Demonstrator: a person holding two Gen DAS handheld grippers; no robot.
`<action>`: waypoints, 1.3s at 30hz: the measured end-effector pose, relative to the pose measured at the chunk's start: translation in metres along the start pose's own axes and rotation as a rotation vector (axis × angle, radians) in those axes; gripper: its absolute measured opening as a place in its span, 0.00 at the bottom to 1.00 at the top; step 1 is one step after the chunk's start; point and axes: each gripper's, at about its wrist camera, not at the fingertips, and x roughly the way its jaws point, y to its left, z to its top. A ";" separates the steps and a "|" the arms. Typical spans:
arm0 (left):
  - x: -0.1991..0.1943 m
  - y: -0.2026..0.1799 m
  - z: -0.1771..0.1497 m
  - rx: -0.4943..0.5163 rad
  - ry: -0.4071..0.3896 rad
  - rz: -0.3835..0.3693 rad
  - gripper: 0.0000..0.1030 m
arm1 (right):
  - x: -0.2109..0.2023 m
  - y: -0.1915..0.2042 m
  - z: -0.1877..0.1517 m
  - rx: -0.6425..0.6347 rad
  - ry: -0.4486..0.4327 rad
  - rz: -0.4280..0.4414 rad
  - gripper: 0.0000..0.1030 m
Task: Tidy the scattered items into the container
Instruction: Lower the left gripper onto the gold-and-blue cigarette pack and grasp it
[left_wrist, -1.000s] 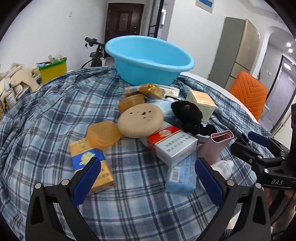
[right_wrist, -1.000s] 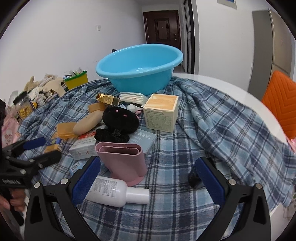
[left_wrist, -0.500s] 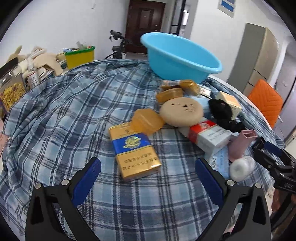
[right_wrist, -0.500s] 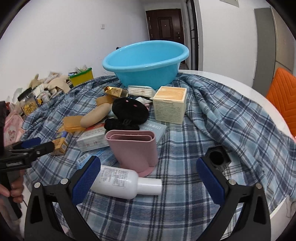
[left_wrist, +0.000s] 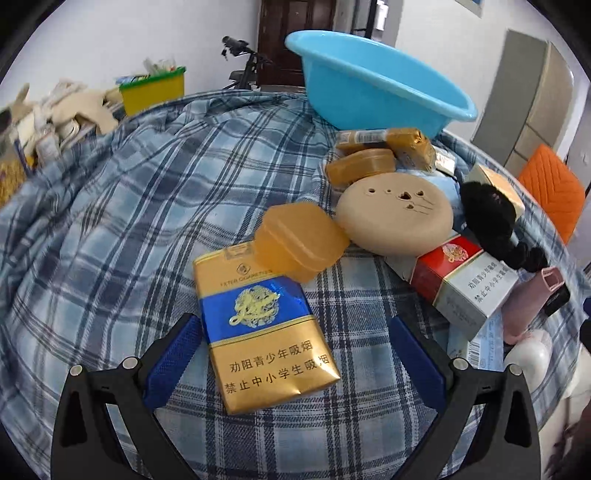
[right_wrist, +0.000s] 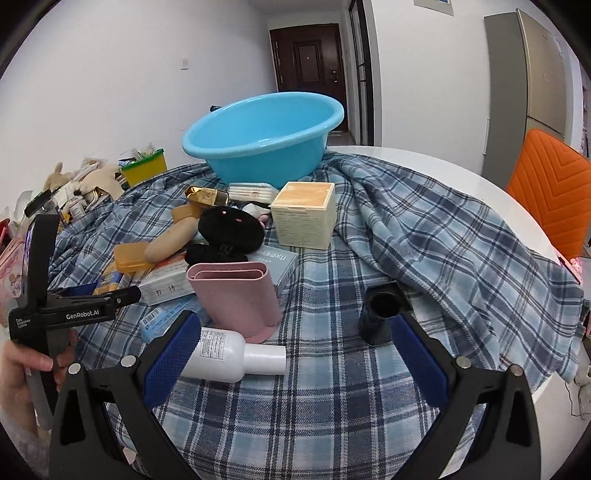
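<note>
Left tool (left_wrist: 295, 356) spread around the gold cigarette pack (left_wrist: 266, 328); right tool (right_wrist: 295, 356) spread, seemingly touching the white bottle (right_wrist: 232, 356).

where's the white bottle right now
In the right wrist view the white bottle lies on its side on the plaid cloth, low and left of centre, just in front of the pink holder and beside the right tongs' left finger.
</note>
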 end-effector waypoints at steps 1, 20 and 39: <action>-0.002 0.002 -0.001 -0.010 -0.009 -0.011 0.98 | 0.000 0.002 0.000 -0.006 -0.002 0.005 1.00; -0.031 0.001 -0.016 0.129 -0.017 0.021 0.59 | 0.017 0.012 0.000 -0.016 0.027 0.052 1.00; -0.033 0.004 -0.014 0.082 -0.056 0.021 0.54 | 0.025 0.010 0.001 -0.007 0.043 0.041 1.00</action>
